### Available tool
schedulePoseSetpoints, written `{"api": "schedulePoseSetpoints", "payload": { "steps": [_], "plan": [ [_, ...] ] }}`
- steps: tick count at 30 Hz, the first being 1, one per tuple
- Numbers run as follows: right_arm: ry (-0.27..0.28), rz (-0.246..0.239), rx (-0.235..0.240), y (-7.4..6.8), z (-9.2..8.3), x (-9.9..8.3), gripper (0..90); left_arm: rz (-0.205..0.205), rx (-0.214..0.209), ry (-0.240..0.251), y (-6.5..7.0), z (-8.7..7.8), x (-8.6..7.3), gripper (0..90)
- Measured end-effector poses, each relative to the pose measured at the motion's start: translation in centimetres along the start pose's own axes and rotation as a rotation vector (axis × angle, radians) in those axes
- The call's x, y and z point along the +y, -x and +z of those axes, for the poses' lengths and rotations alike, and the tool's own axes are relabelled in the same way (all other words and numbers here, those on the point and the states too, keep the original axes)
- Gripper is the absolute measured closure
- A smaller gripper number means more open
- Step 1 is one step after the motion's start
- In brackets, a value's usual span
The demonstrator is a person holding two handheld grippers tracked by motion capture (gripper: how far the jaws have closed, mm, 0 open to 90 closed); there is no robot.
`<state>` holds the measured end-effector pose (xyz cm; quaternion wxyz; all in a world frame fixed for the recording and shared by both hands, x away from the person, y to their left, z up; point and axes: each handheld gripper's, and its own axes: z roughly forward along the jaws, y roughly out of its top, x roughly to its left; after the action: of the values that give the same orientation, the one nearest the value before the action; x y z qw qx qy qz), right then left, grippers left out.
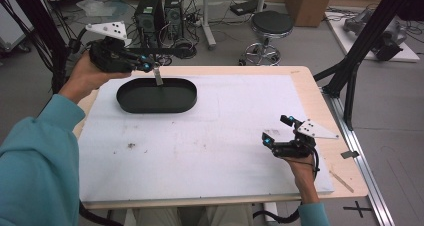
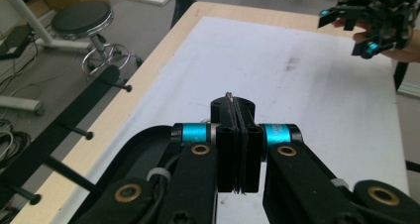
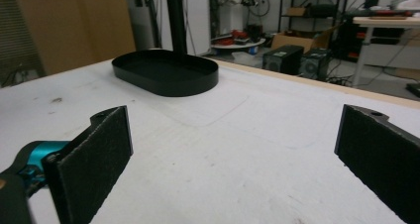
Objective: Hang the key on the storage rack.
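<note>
While raised above the tray (image 1: pixel 131 104), left claw (image 1: pixel 155 66) clamps a strip (image 1: pixel 158 77).

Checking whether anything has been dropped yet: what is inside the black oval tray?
The black oval tray looks empty in the right gripper view. The left gripper holds a thin grey strip above its far rim, hiding a little floor.

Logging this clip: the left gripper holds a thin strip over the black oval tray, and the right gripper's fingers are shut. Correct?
Not quite. The right gripper has its fingers wide apart with nothing between them, as the right gripper view shows. The left gripper does hold the thin strip over the black oval tray.
</note>
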<state>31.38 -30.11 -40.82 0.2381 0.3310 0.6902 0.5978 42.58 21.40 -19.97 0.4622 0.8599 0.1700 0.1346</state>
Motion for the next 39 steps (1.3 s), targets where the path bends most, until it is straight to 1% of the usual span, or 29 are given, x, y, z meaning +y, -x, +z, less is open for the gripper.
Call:
{"api": "schedulePoseSetpoints", "payload": {
  "steps": [4,6,8,9,11,13,15,17,19,20,21,22,23,25,28,29,31,32,33,35,36,37,38,39],
  "plan": [
    [0.019,0.009,-0.034,0.5,-0.7,-1.0,0.5,-0.012,0.032,-0.027,-0.9,0.0,0.1,88.5],
    [0.023,0.010,-0.046,0.7,-0.9,-1.3,0.5,-0.017,0.039,-0.035,-1.3,-0.1,0.1,88.5],
    [0.016,0.004,-0.048,0.9,-1.0,-1.5,0.4,-0.022,0.049,-0.038,-1.7,-0.1,0.0,88.4],
    [0.011,0.009,-0.050,0.9,-1.1,-1.7,0.5,-0.030,0.055,-0.038,-1.8,0.0,0.0,88.4],
    [0.014,0.008,-0.049,1.0,-1.1,-1.9,0.5,-0.044,0.066,-0.053,-2.2,0.1,-0.3,88.5],
    [0.006,0.007,-0.056,1.1,-1.1,-2.1,0.5,-0.050,0.076,-0.066,-2.7,0.3,-0.5,88.4],
    [0.008,0.021,-0.059,1.1,-1.2,-2.4,0.5,-0.066,0.083,-0.070,-3.0,0.6,-0.7,88.4],
    [0.010,0.015,-0.066,1.2,-1.3,-2.6,0.5,-0.070,0.098,-0.085,-3.4,0.9,-0.8,88.4],
    [0.002,0.027,-0.066,1.2,-1.3,-2.8,0.5,-0.080,0.105,-0.097,-3.8,1.2,-1.1,88.4],
    [0.003,0.025,-0.070,1.3,-1.3,-2.9,0.5,-0.087,0.115,-0.103,-3.9,1.4,-1.2,88.4],
    [0.003,0.022,-0.072,1.3,-1.4,-3.0,0.5,-0.095,0.111,-0.107,-4.1,1.5,-1.3,88.4],
    [0.003,0.024,-0.074,1.2,-1.4,-3.1,0.5,-0.098,0.125,-0.116,-4.2,1.7,-1.4,88.4],
    [0.005,0.020,-0.079,1.3,-1.5,-3.2,0.5,-0.105,0.129,-0.124,-4.4,1.8,-1.4,88.4],
    [0.016,0.018,-0.085,1.3,-1.5,-3.3,0.5,-0.124,0.152,-0.134,-4.7,2.0,-1.6,88.4],
    [0.031,0.027,-0.088,1.2,-1.6,-3.4,0.5,-0.143,0.173,-0.141,-5.1,2.1,-1.8,88.4],
    [0.044,0.020,-0.088,1.3,-1.6,-3.5,0.5,-0.151,0.175,-0.145,-5.3,2.1,-1.9,88.4],
    [0.055,0.036,-0.085,1.3,-1.7,-3.6,0.5,-0.163,0.194,-0.155,-5.5,2.3,-2.0,88.4],
    [0.069,0.039,-0.075,1.3,-1.7,-3.7,0.5,-0.169,0.190,-0.158,-5.7,2.3,-2.1,88.4],
    [0.082,0.042,-0.068,1.3,-1.7,-3.9,0.5,-0.169,0.196,-0.164,-5.7,2.4,-2.2,88.4],
    [0.095,0.037,-0.072,1.2,-1.8,-4.0,0.5,-0.177,0.200,-0.176,-5.9,2.6,-2.3,88.4],
    [0.098,0.032,-0.073,1.3,-1.8,-4.0,0.5,-0.182,0.211,-0.178,-5.9,2.8,-2.3,88.4],
    [0.101,0.037,-0.070,1.3,-1.8,-4.1,0.5,-0.186,0.208,-0.178,-6.0,2.9,-2.4,88.3],
    [0.108,0.033,-0.078,1.3,-1.8,-4.1,0.5,-0.189,0.209,-0.175,-6.0,3.0,-2.4,88.3],
    [0.110,0.031,-0.079,1.3,-1.9,-4.1,0.4,-0.193,0.219,-0.178,-6.1,3.2,-2.5,88.3]
  ]
}}
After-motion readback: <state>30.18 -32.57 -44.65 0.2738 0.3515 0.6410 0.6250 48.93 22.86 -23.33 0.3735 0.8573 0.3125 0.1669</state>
